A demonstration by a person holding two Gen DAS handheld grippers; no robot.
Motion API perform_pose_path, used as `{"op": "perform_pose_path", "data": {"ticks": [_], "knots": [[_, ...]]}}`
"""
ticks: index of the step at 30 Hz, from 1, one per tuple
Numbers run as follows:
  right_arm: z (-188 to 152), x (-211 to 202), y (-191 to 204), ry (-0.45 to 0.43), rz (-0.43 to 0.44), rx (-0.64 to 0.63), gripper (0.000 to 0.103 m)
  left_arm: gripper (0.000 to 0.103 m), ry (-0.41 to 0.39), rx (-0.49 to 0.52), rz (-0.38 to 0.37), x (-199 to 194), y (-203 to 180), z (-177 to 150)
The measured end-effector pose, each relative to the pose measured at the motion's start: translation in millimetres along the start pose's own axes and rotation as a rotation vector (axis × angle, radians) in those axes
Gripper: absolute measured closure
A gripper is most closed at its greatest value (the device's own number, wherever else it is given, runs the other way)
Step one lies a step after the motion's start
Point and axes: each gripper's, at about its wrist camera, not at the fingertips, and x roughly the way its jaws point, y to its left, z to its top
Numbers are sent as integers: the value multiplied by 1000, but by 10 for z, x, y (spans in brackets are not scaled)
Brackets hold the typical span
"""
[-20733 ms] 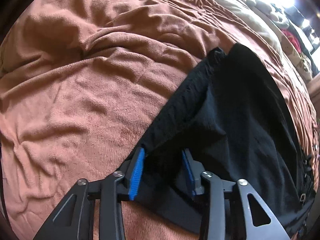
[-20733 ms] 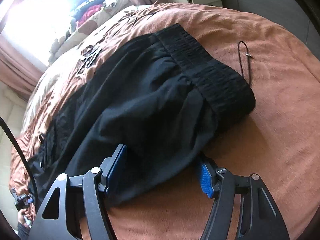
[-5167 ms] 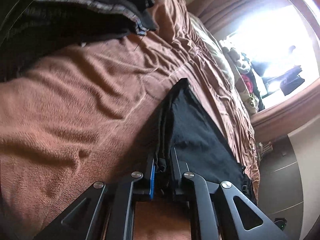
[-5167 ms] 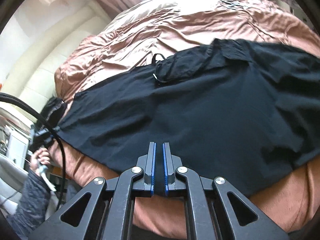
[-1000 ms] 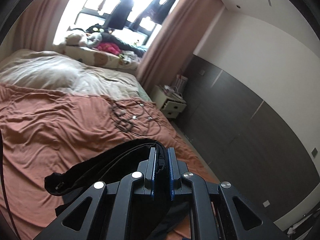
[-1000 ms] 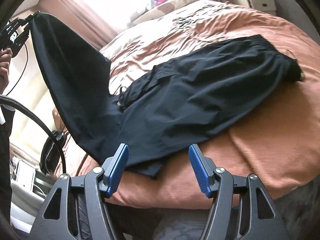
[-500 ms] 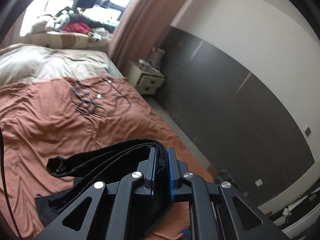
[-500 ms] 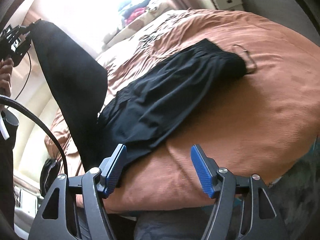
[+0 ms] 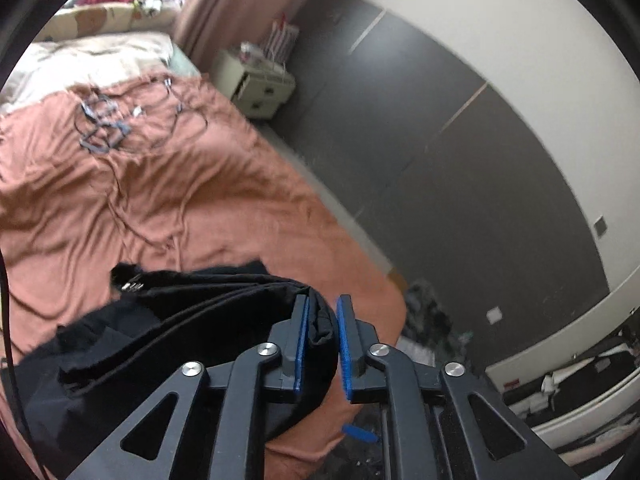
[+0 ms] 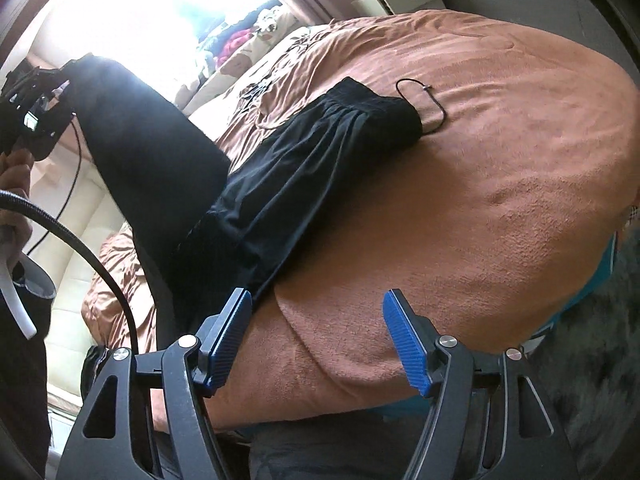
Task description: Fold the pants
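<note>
The black pants (image 10: 304, 160) lie on the brown blanket (image 10: 480, 200), waistband toward the far right, with a black drawstring loop (image 10: 424, 104) beside it. My left gripper (image 9: 322, 334) is shut on the leg end of the pants (image 9: 200, 300) and holds it up high; in the right wrist view this raised part (image 10: 152, 152) hangs down from the left gripper (image 10: 36, 108) at upper left. My right gripper (image 10: 316, 336) is open and empty, low over the near edge of the bed, just right of the pants' near edge.
A bundle of cables (image 9: 104, 128) lies on the blanket farther up the bed. A white nightstand (image 9: 256, 84) stands by the dark wall panels (image 9: 440, 152). The bed's edge drops to the floor on the right. Pillows and a bright window are at the far end.
My left gripper has swung further right and tilted down toward the bed, still holding the pants end. My right gripper has moved right along the bed edge, away from the pants.
</note>
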Motion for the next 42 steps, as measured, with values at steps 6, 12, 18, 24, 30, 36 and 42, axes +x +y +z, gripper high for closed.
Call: {"op": "perform_pose_path", "data": {"ticks": [6,12,18,24,30,36,42], "knots": [[21,45,-5,6,0,-2,36,24,42,-2,-19,-31,172,-213],[38,150,-2,18,23,3,36,24,18,-63,62,-348,656,-477],[72,286,64,37,47,-4,36,24,-23,-138,146,-687,1159,-798],[133,424,123,46,72,-2,22,24,-54,-216,217,-986,1589,-1202],[174,589,182,68,86,4,19,25,-72,-327,278,-1215,2046,-1620],[250,730,169,70,86,26,18,32,-53,-462,295,-1266,2466,-2073],[327,773,138,62,79,57,18,35,-26,-564,276,-1199,2699,-2466]]}}
